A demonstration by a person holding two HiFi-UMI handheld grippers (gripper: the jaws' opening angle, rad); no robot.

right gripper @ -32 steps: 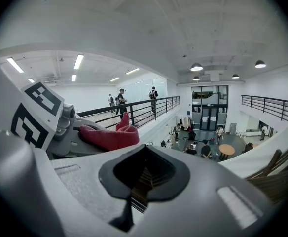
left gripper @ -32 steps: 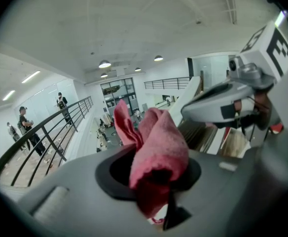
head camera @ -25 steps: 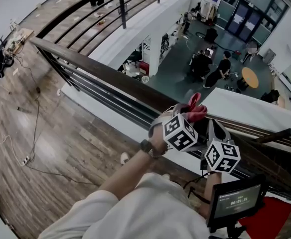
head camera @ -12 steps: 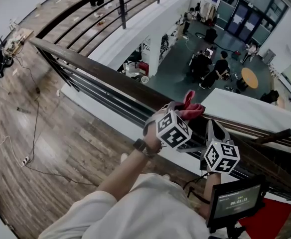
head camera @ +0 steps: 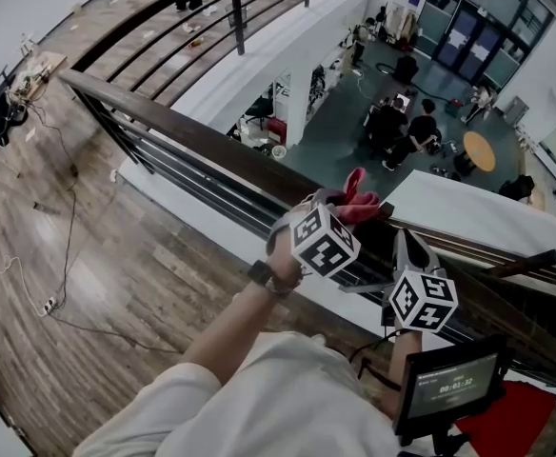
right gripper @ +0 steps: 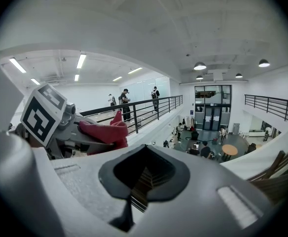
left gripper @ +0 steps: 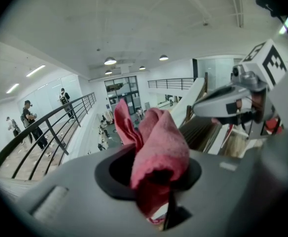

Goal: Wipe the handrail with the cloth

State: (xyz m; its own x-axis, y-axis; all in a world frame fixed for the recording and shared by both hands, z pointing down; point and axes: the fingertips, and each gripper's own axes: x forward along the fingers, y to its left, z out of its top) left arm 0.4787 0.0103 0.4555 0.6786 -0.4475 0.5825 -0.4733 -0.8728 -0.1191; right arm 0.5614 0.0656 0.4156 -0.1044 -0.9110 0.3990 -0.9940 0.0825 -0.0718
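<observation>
Left gripper (left gripper: 160, 201) pinched a crumpled red cloth (left gripper: 159, 142), folds poking past the jaws. Right gripper (right gripper: 143, 184) had its jaws together, empty.

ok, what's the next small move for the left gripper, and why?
Probably slide the left gripper leftward along the handrail, cloth pressed down. Its jaws are shut on the cloth, which appears to sit on the rail top, and a long stretch of rail runs off to the left.

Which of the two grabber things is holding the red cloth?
The left hand-held gripper: its jaws are clamped on the red cloth, which bunches up above them. The right hand-held gripper has nothing between its jaws.
</observation>
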